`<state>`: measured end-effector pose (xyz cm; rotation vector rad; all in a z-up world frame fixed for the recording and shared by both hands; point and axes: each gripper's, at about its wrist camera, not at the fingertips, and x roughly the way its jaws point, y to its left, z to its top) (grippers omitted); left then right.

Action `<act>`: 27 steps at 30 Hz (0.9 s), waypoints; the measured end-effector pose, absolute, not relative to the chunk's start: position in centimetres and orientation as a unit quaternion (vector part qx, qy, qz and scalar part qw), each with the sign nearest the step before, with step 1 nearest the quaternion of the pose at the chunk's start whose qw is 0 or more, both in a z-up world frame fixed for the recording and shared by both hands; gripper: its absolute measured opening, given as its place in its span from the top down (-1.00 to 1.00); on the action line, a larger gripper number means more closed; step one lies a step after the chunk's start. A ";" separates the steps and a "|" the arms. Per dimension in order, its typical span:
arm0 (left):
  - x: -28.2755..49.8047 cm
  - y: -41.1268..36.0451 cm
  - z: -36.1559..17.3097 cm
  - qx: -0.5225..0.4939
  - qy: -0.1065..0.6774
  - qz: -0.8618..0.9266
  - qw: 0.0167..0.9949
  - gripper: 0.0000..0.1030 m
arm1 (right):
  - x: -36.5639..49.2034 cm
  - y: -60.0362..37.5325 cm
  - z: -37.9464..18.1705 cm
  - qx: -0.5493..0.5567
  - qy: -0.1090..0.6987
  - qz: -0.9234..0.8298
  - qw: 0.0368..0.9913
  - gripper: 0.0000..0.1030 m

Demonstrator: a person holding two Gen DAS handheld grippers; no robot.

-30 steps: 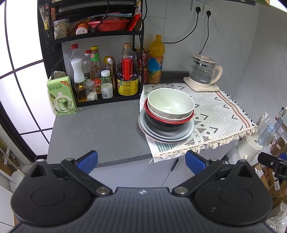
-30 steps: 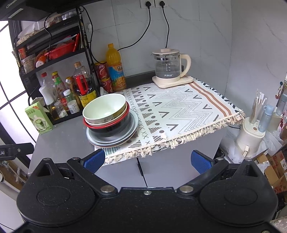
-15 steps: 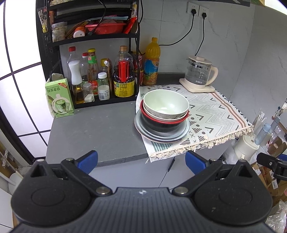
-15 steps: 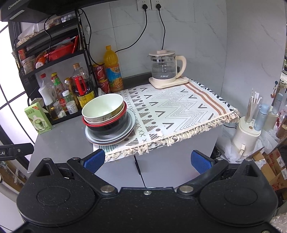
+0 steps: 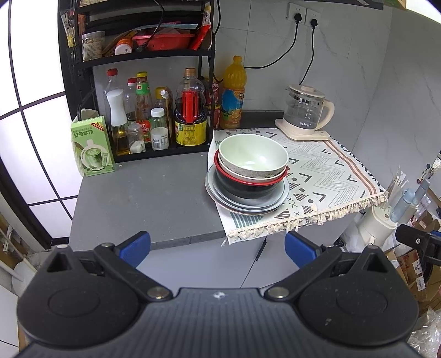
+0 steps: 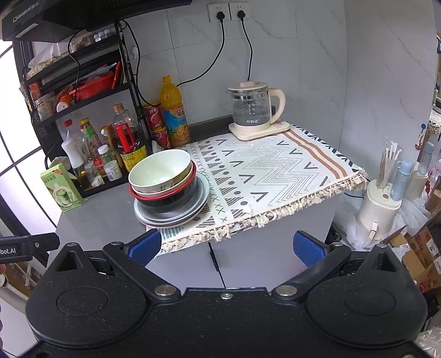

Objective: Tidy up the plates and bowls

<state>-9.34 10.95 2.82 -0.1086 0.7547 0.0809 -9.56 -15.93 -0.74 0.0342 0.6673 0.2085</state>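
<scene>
Kitchen corner: grey counter (image 5: 143,192) against a pale tiled wall, patterned cloth (image 5: 325,176) draped over its right part, fringe hanging off the front edge.
Left gripper (image 5: 217,245): nearest the lens, held off the counter's front edge, blue fingertips (image 5: 136,243) spread wide, nothing between them.
Right gripper (image 6: 226,245): same story further right, out in front of the cabinet doors, jaws wide apart and empty; its tip also shows at the right edge of the left view.
Stack: sitting on the cloth's left end, just beside the bare counter, well ahead of both grippers.
Plates (image 5: 220,192): grey ones at the bottom of the stack, flat on the cloth.
Black bowl (image 5: 248,187): red rim, resting on the plates.
Pale green bowl (image 5: 252,157): on top, nested in a speckled bowl that sits inside the black one, leaning a little to the left in the right view.
Green carton (image 5: 92,146): upright on the counter, left of the stack, well apart from it.
Rack (image 5: 80,91): black, behind the carton, bottles crowded on its lower shelf, a red basket (image 5: 162,41) above.
Orange drink bottle (image 5: 233,93): standing right of the rack, by the wall.
Kettle (image 5: 306,110): glass, on its cream base at the cloth's far end.
Plugs (image 6: 230,13): two in the wall sockets high up, black cords trailing down.
</scene>
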 end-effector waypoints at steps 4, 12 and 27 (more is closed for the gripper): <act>-9.4 10.9 2.8 -0.052 0.368 0.038 0.928 -0.99 | -9.8 -15.9 -0.6 0.016 0.324 0.101 0.940 -1.00; -9.6 10.9 2.9 -0.050 0.366 0.036 0.929 -0.99 | -10.0 -15.8 -0.6 0.017 0.322 0.097 0.942 -1.00; -9.5 11.5 2.9 -0.046 0.369 0.032 0.928 -0.99 | -10.4 -15.8 -0.5 0.020 0.324 0.095 0.941 -1.00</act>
